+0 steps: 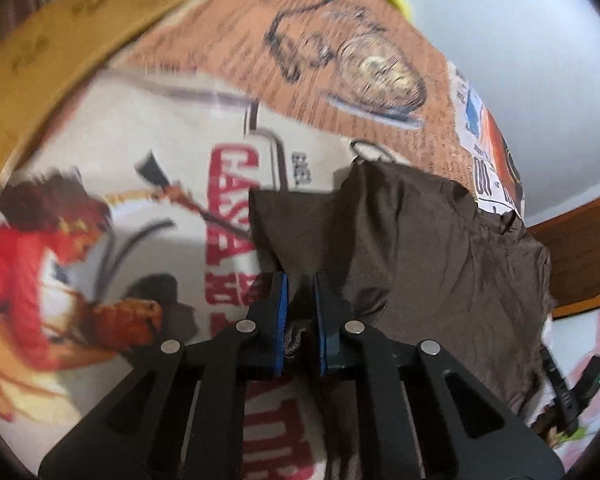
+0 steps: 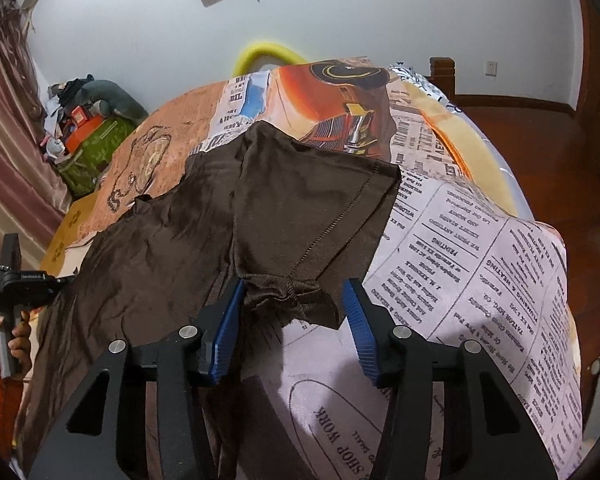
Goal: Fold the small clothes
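Left tongs (image 1: pixel 300 280) pinch a bunched edge of the brown garment (image 2: pixel 260 216) spread on the printed bedsheet (image 2: pixel 480 260), right tongs (image 2: pixel 294 286) gape around its near corner unclamped, so gripping continues; next, close right, then lift both.

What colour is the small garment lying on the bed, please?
Plain dark brown garment, clearest in the right wrist view.

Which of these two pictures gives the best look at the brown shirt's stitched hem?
The right wrist view. There the brown shirt lies spread on the printed bedspread, and its dotted hem stitching runs clearly toward the right gripper. The left wrist view shows only blurred, crumpled cloth pinched in the left gripper, with no stitching visible.
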Motion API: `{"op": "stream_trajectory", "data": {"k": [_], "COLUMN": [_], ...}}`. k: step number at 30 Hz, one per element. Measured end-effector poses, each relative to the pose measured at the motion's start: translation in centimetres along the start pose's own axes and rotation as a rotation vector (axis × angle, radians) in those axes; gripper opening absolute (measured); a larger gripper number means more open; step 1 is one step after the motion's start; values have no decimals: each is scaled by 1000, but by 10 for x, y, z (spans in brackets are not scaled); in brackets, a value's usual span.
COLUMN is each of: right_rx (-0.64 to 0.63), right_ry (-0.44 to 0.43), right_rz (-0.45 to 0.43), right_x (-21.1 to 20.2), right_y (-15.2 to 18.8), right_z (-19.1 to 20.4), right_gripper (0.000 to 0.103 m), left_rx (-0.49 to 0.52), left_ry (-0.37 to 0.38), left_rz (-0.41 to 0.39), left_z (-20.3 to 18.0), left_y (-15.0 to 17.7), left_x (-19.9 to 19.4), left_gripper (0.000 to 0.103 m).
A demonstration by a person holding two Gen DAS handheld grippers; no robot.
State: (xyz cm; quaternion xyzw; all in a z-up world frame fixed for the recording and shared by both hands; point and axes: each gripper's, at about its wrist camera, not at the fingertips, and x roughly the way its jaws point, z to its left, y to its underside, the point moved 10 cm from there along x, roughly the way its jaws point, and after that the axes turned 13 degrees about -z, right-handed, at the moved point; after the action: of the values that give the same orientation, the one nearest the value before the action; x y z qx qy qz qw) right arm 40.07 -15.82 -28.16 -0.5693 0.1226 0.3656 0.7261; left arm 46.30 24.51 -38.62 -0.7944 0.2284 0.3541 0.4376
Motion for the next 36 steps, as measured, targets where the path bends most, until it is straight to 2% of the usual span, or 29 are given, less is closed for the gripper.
{"op": "stream_trajectory", "data": {"k": [1, 5, 8, 10, 13, 17, 20, 22, 23, 25, 26, 32, 36], "right_rx": [-1, -24, -45, -48, -37, -35, -45, -40, -35, -18, -9, -6, -22], "right_ry": [-2, 5, 14, 13, 7, 2, -1, -8, -13, -24, -28, -27, -26], "right_rz": [3, 11, 10, 12, 16, 22, 28, 33, 35, 38, 41, 31, 3], "right_x": [0, 3, 5, 5, 5, 4, 2, 0, -2, -5, -6, -20, -30], "right_y": [0, 2, 3, 4, 4, 6, 9, 10, 10, 10, 11, 9, 1], "right_z": [-1, 0, 2, 2, 1, 3, 4, 5, 5, 3, 3, 7, 14], "right_gripper": [45, 44, 44, 44, 44, 44, 44, 44, 44, 44, 44, 44, 44], "left_rx": [35, 321, 491, 558, 617, 635, 662, 654, 640, 598, 582, 524, 473], "left_ry": [-11, -114, -95, -43, 23, 81, 73, 75, 81, 99, 103, 84, 32], "left_rz": [-30, -216, -316, -327, -288, -150, -57, -14, -11, -1, -2, -47, -128], "left_z": [-4, -47, -95, -124, -158, -178, -178, -172, -170, -163, -160, -125, -92], "left_y": [-4, -28, -31, -24, -5, 34, 62, 73, 74, 80, 78, 70, 41], "left_x": [-6, -40, -63, -69, -65, -37, -17, -12, -13, -23, -27, -72, -101], "left_gripper": [11, 10, 10, 10, 10, 10, 11, 20, 22, 41, 44, 47, 56]}}
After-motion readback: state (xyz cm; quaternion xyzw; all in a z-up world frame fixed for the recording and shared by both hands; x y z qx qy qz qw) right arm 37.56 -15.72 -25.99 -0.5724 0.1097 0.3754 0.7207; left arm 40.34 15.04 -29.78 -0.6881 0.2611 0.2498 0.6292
